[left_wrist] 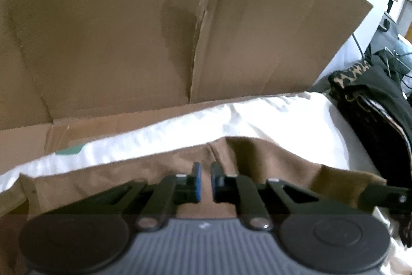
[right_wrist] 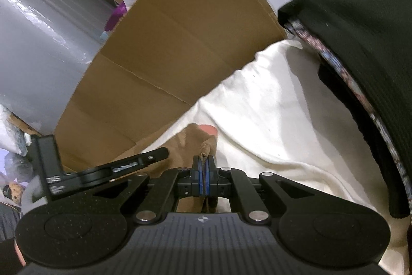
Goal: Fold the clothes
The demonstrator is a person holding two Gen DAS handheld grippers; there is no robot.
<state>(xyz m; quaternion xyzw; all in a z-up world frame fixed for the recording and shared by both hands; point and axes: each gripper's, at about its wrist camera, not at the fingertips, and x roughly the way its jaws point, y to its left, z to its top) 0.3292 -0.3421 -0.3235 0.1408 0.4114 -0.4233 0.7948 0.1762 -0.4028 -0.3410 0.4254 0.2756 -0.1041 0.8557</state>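
Fabric pinched at two points: the right tool [right_wrist: 205, 173] has its blue pads pressed together on a thin edge of the brown garment [right_wrist: 191, 143], which rises just past the pad tips. The left tool [left_wrist: 204, 178] shows a narrow gap between its blue pads in its own view, with brown cloth lying in and under that gap; it reads as nearly closed on the garment, though the contact itself is not clear. In the left view the garment spreads sideways from the tool over a white sheet [left_wrist: 270, 117]. Beyond the sheet stands a creased cardboard panel [left_wrist: 144, 38]. To the right of both tools lies a pile of dark clothes [right_wrist: 360, 25]. Left of the right tool sits a grey cylinder [right_wrist: 38, 48].
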